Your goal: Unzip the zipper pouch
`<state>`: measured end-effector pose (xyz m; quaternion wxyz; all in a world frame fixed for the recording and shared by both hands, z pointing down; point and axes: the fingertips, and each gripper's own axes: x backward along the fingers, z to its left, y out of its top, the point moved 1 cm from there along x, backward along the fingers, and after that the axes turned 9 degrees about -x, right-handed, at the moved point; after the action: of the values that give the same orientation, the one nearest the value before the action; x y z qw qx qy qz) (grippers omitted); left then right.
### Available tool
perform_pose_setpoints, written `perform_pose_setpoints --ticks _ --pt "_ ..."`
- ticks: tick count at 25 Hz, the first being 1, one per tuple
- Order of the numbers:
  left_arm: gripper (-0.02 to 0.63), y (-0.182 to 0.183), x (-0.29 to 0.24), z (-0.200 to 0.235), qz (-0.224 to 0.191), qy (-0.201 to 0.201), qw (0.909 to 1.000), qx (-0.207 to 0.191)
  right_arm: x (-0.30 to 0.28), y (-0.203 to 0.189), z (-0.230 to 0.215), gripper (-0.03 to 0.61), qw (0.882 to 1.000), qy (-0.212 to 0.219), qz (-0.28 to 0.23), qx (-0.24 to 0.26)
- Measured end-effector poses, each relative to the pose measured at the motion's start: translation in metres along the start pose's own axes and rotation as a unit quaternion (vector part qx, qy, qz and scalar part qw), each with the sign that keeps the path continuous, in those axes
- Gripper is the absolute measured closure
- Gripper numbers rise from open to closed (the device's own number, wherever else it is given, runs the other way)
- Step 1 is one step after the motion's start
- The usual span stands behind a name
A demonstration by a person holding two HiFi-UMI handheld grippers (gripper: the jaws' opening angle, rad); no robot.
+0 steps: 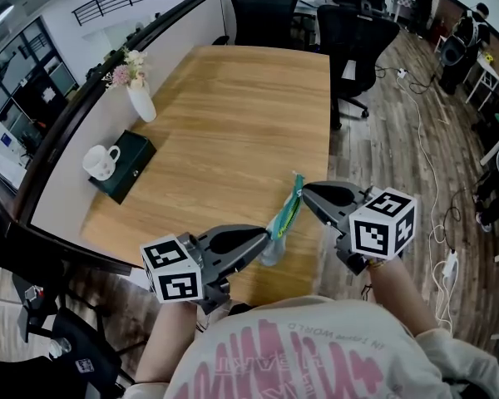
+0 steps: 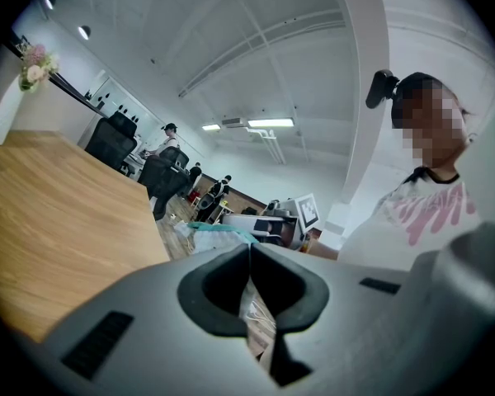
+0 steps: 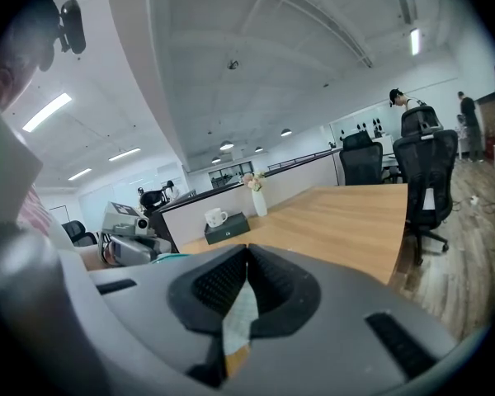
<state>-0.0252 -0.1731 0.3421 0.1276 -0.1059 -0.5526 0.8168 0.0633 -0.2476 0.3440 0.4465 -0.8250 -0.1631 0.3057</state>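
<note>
A see-through zipper pouch with a teal zip edge hangs in the air above the near edge of the wooden table. My left gripper is shut on the pouch's lower end. My right gripper is shut on its upper end. In the left gripper view a thin strip of the pouch sits pinched between the closed jaws, and the teal edge shows beyond them. In the right gripper view a pale piece of the pouch is clamped in the jaws.
At the table's left stand a white vase of flowers, a white mug and a dark box. Black office chairs stand at the far end. Cables lie on the wooden floor to the right.
</note>
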Motion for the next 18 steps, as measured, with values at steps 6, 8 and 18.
perform_pose_setpoints --ticks 6,8,18 --pt "0.601 0.001 0.006 -0.001 -0.005 0.009 0.9999 -0.003 0.001 0.001 0.003 0.571 1.000 0.007 -0.004 -0.011" --pt "0.601 0.000 0.008 -0.002 -0.006 0.007 1.0000 -0.003 0.000 0.000 0.005 0.571 1.000 0.009 -0.005 -0.016" --pt "0.601 -0.003 0.007 -0.011 0.000 -0.004 1.0000 0.001 0.005 -0.003 -0.001 0.569 1.000 -0.021 -0.004 -0.010"
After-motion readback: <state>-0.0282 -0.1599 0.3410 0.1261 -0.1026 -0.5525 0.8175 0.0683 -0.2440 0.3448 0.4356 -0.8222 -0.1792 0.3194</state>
